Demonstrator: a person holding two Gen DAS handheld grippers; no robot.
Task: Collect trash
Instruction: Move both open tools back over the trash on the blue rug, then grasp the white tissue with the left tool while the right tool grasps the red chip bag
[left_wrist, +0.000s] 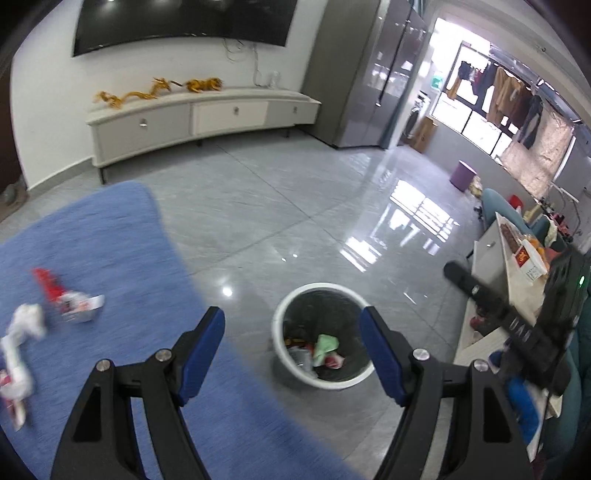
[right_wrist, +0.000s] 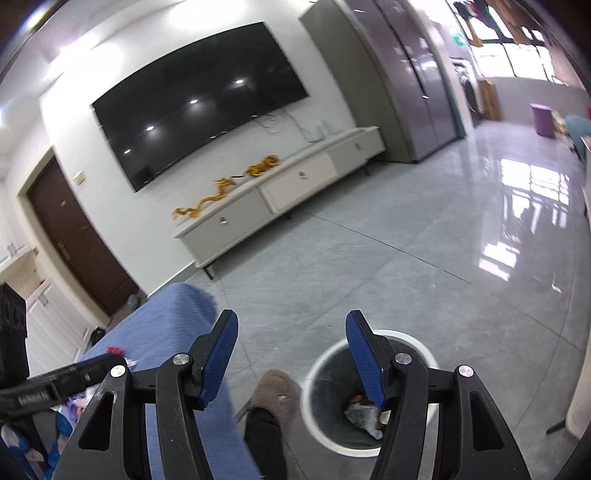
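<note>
Grey floor tiles carry our white bin (left_wrist: 320, 336) of wrappers; only the left view shows trash (left_wrist: 75, 306) on the blue mat's (left_wrist: 110, 240) left edge. Left tongs (left_wrist: 291, 347) and right tongs (right_wrist: 291, 363) tilt downward, released, empty.

Empty, parted jaws of the right gripper (right_wrist: 291, 354) above a white bin (right_wrist: 369, 391) of trash (right_wrist: 364, 415).

Wall TV (right_wrist: 201, 99) above low cabinet (right_wrist: 280, 199); purple stool (left_wrist: 462, 175).
</note>
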